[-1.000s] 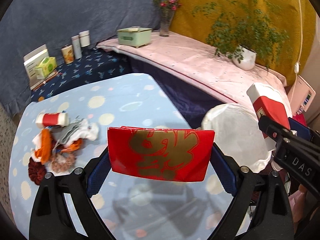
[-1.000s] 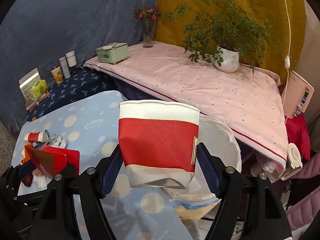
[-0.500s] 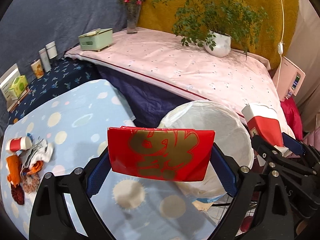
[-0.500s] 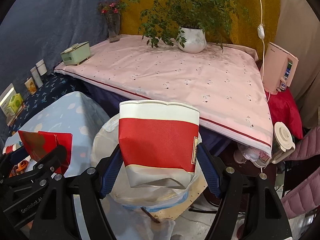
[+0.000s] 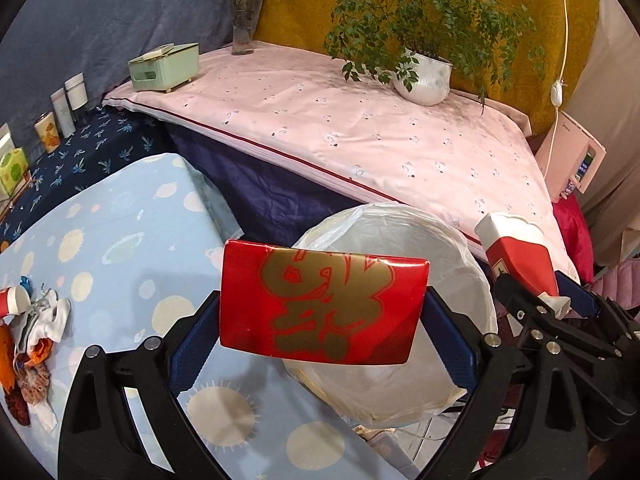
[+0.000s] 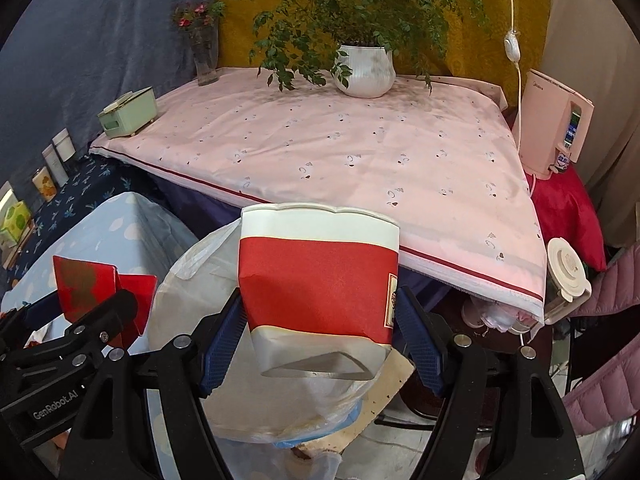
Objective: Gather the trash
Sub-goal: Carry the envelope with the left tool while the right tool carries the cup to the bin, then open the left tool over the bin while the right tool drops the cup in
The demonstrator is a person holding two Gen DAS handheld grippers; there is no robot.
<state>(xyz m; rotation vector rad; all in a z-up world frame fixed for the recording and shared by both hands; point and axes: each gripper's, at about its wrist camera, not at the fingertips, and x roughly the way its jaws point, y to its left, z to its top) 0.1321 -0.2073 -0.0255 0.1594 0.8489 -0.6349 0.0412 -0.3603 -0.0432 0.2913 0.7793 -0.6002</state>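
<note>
Two hand-held claws are hovering side by side next to a round bin lined with a white plastic bag point(image 5: 400, 308), which is standing just off the corner of a tabletop point(image 5: 120, 240) covered in a pale blue cloth with cream dots. The left claw point(image 5: 322, 312) is pinching a flat red packet with gold lettering point(image 5: 322, 304) between its blue pads, holding it upright over the near rim of the bin, where the tabletop corner meets it. The right claw point(image 6: 320, 320) is gripping a crushed red and white paper cup point(image 6: 318, 288) by its sides, with the cup's open mouth facing away, and it is hanging above the bin on the side away from the tabletop; in the left wrist view this cup point(image 5: 520, 260) is showing at the bin's far right rim. More trash is lying in a small heap point(image 5: 36, 340) on the tabletop, well apart from the bin: crumpled white paper, orange and dark red scraps, and another small red and white cup point(image 5: 14, 300) on its side. Behind the bin, a surface draped in pink cloth point(image 5: 360, 128) is carrying a leafy plant in a white pot point(image 5: 424, 80), a glass vase of flowers point(image 5: 242, 20) and a pale green box point(image 5: 164, 66).
</note>
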